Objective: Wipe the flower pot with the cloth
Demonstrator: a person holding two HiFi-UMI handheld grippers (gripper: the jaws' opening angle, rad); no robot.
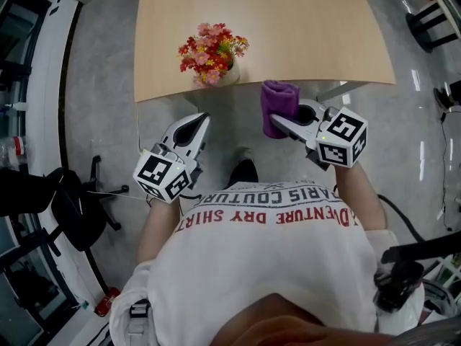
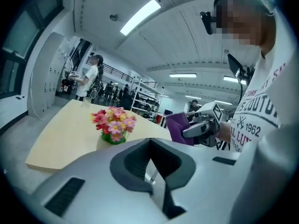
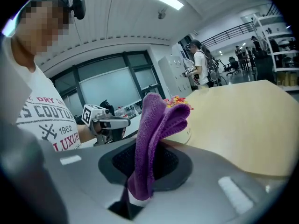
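At the left gripper (image 1: 200,121) (image 2: 150,166), jaws pressed together with nothing between. At the right gripper (image 1: 278,122) (image 3: 134,198), jaws clamped on a folded purple cloth (image 1: 278,104) (image 3: 152,139), standing up out of them. Seen from the head view, at 1 o'clock from the left gripper and 10 o'clock from the right: the flower pot (image 1: 230,75), pale and upright by the near edge of the wooden table (image 1: 302,27), filled with red, pink and yellow flowers (image 1: 212,49) (image 2: 113,122). Near the cloth, at its 10 o'clock, but apart from it.
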